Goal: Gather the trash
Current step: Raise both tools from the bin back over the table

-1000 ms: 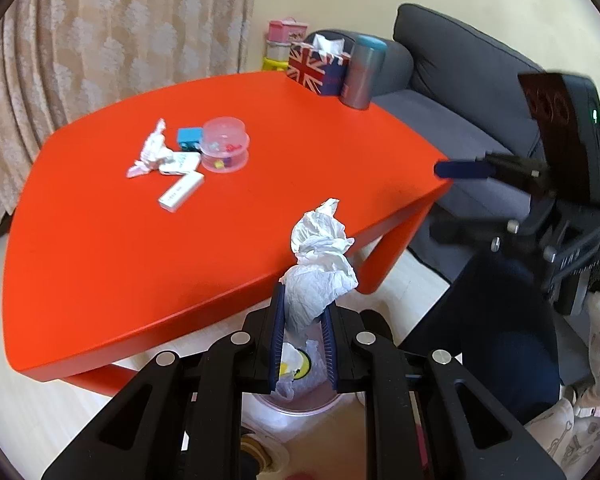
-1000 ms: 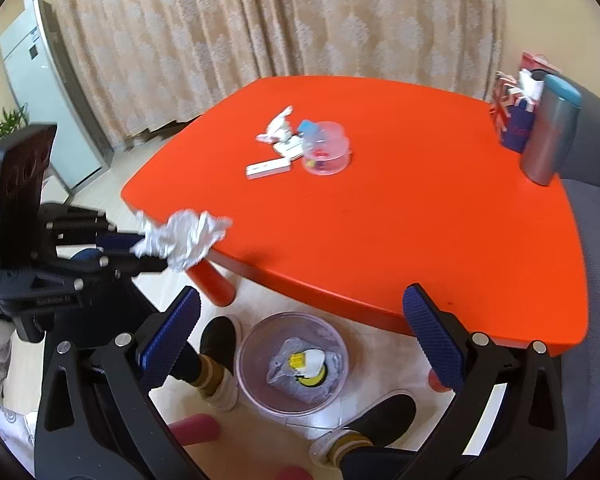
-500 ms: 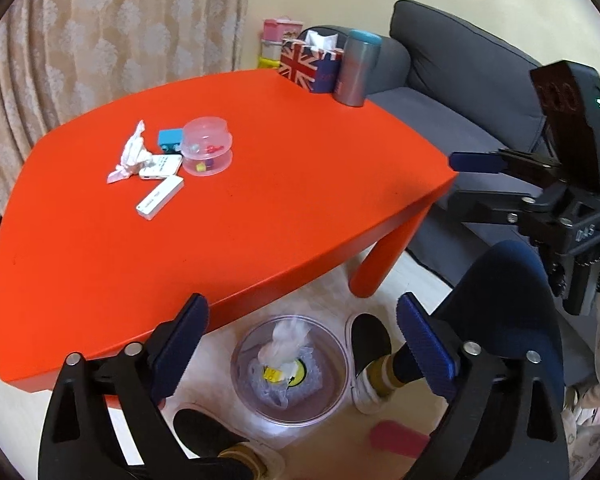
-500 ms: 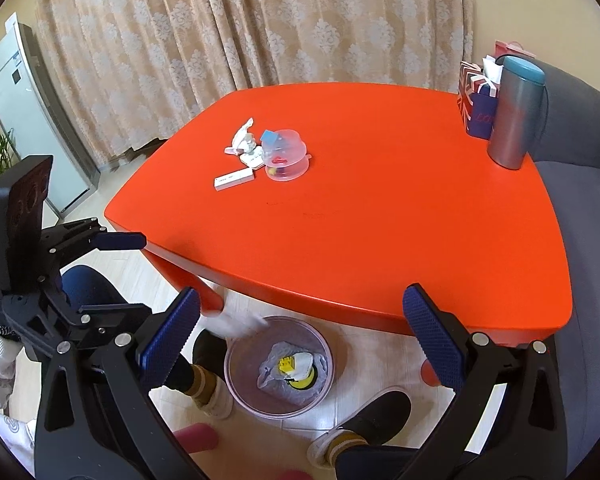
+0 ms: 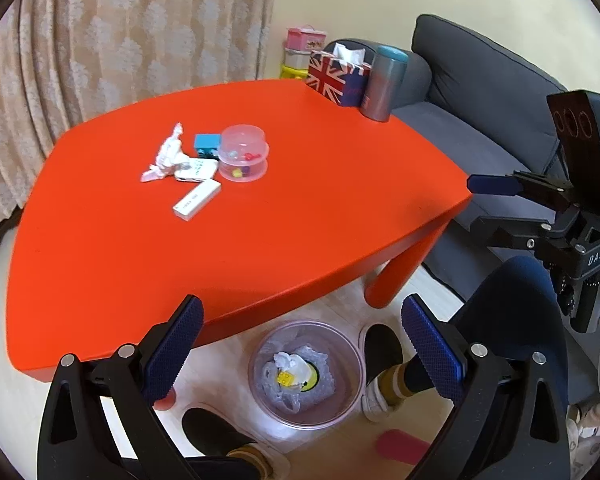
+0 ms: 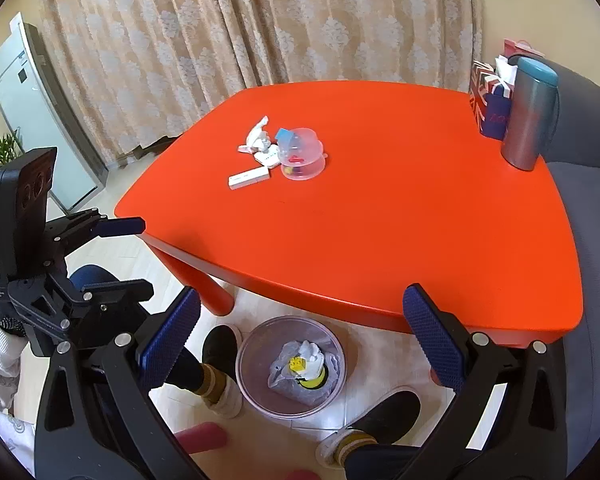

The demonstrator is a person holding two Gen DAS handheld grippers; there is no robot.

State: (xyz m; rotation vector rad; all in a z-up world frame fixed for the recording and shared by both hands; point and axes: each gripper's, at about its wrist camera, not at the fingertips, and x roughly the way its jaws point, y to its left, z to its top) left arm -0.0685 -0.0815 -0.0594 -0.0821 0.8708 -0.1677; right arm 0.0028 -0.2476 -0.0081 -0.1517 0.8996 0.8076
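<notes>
Your left gripper was spread wide with nothing between its blue pads, hanging over the near edge of the red table, and the clear trash bin stood on the floor directly below the gap, at about 6 o'clock in the left wrist view. Inside the bin a white crumpled tissue wad lay on top of a plastic bag and something yellow; I could not tell exactly what the yellow piece was through the bin's wall. Your right gripper was likewise gaping and held nothing, with the same bin between its fingers at 6 o'clock in its own view. One more crumpled tissue lay on the table at about 11 o'clock from the left gripper, touching a small white box and near a blue block, a clear round container of small coloured bits, and a long white stick-shaped device. At the far corner, around 1 o'clock, a Union Jack tissue box stood just beside a grey tumbler. Your shoes sat on either side of the bin.
</notes>
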